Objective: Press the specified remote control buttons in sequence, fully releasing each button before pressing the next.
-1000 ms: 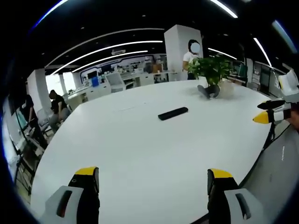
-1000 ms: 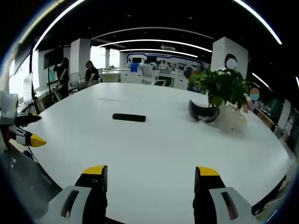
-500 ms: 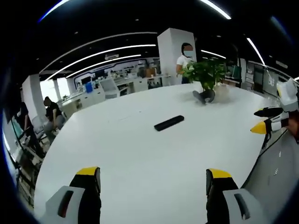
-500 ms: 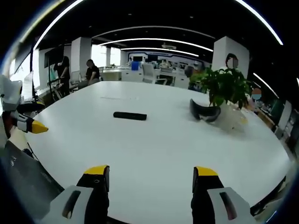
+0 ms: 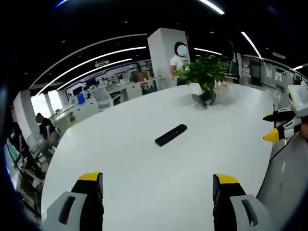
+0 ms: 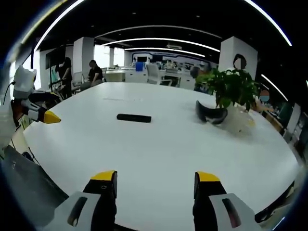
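Here, bare table (image 5: 144, 183) surrounds the remote (image 5: 171, 134) at frame center; your left gripper (image 5: 157, 185) and right gripper (image 6: 155, 185) stand spread, holding nothing.

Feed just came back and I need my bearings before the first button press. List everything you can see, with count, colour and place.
table: one, white, wide and round-edged, under both grippers
remote control: one, black, lying flat near the table's middle, untouched
potted plant: one, green leaves, pale pot, far side of the table
dark curved object: one, black, beside the plant pot; cannot tell what it is
people: several, in the background near desks and a pillar
ceiling light strips: several, white, curved overhead
left gripper: yellow-tipped jaws apart, holding nothing
right gripper: yellow-tipped jaws apart, holding nothing
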Motion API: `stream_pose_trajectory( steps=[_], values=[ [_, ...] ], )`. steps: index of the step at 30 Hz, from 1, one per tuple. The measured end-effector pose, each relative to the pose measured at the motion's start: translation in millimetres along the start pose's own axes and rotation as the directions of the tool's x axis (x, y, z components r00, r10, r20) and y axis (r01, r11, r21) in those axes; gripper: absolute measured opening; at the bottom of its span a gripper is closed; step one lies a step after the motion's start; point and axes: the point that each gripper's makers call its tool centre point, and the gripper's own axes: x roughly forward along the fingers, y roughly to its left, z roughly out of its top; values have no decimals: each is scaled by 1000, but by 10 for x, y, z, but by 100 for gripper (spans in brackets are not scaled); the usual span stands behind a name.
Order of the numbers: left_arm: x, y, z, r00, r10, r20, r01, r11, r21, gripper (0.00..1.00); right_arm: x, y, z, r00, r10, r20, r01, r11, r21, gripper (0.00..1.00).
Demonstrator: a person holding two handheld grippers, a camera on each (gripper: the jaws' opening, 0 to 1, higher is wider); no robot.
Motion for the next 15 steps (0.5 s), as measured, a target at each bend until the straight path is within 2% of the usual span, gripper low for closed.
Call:
stream_pose_trajectory(
  steps=[9, 13, 15],
  values=[
    [243, 63, 346, 999, -38, 18, 37, 998, 57, 97, 19, 25, -36, 1000, 4, -24, -4, 1000, -22, 58],
    [379, 56, 467, 998, -68, 17, 67, 995, 70, 96, 17, 21, -41, 1000, 3, -27, -3, 1000, -23, 56],
    [470, 68, 515, 997, -73, 11, 72, 992, 101, 96, 16, 26, -39, 1000, 8, -27, -9, 1000, -17, 55]
  ],
)
